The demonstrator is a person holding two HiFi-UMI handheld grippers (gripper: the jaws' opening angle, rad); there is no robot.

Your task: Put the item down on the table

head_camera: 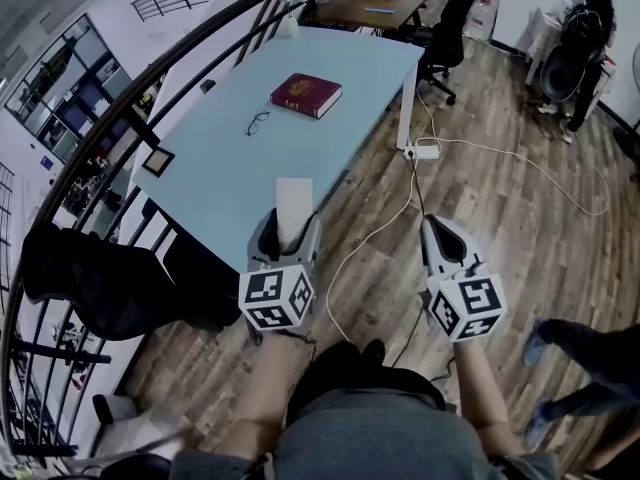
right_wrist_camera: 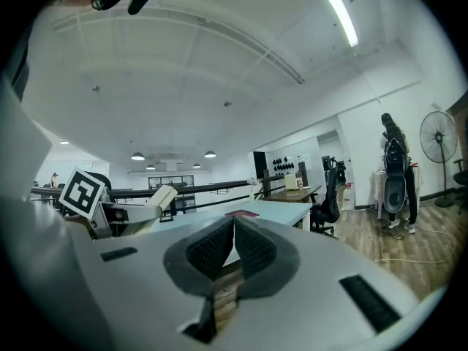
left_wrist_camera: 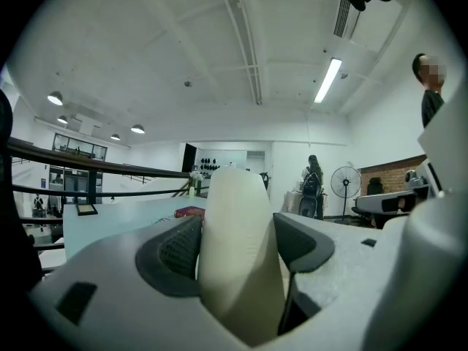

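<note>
Overhead, shows the pale block (head_camera: 293,203) upright in the left gripper (head_camera: 287,233), by the near edge of the table (head_camera: 220,158); no containers seen. Along the left jaws, shows pads set wide yet pinching its smooth sides; probably light, fairly stiff, slippery, best held low. Along the right gripper (right_wrist_camera: 232,251), shows pads pressed together, empty.

Item (head_camera: 293,206): pale cream block, plain, flat-sided. Upright, clamped between jaws of left gripper (head_camera: 289,230), top poking past them. Held in air by near edge of light-blue counter (head_camera: 225,168).
</note>
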